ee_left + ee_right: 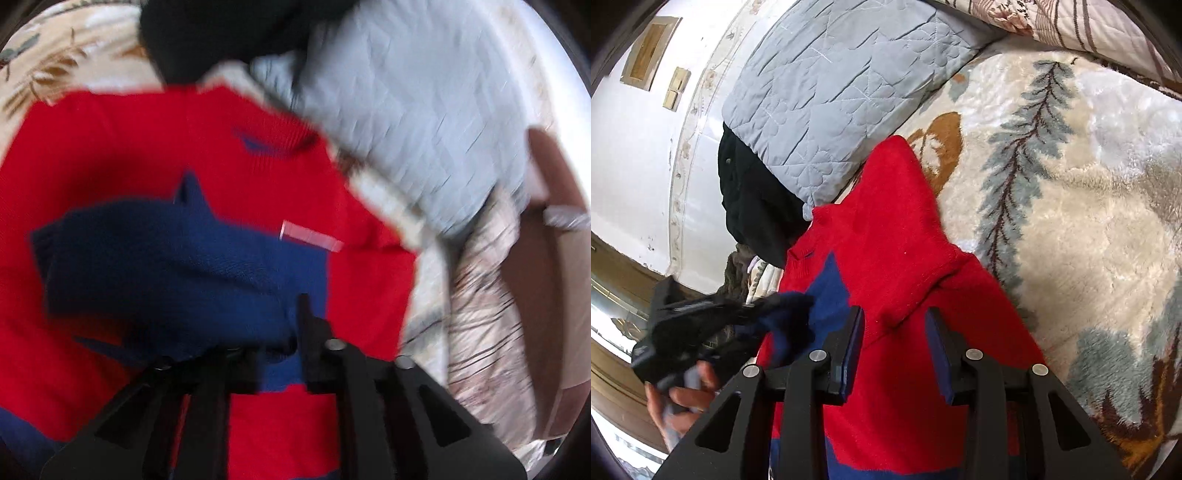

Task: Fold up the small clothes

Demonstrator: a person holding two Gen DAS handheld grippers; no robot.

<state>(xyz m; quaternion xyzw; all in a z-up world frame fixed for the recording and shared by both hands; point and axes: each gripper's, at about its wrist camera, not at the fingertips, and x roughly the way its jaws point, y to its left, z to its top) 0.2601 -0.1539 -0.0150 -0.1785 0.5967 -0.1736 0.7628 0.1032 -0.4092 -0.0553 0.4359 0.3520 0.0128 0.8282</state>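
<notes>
Gripping navy sleeve (162, 266) of red sweater (886, 236) in my left tool (258, 354); sweater lies on patterned blanket (1089, 221) beside grey quilted pillow (834, 92). My right tool (895, 332) hovers above it, jaws parted, empty.
</notes>
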